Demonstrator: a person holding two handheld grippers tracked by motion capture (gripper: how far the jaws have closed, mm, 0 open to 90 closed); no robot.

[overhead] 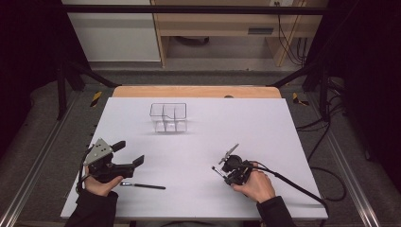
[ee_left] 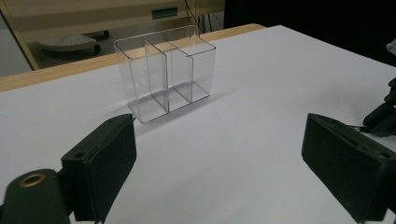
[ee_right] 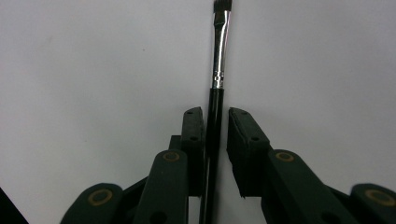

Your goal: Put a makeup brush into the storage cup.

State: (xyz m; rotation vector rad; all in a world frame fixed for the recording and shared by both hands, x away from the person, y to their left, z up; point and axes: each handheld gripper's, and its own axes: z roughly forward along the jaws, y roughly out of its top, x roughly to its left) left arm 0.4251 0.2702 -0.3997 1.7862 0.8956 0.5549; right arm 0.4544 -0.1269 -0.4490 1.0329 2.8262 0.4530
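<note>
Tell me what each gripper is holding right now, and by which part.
The right gripper holds a small brush by its black handle; the left gripper holds nothing.

Your right gripper view: brush (ee_right: 218,56) tip cut off at 12 o'clock edge; handle end hidden below the jaws.

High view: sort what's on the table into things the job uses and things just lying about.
In use:
- brush between the right gripper's fingers
- clear divided holder, its likely destination
- second brush beside the left gripper, which is open

Lying about:
- cables on the floor
- wooden shelving behind
</note>
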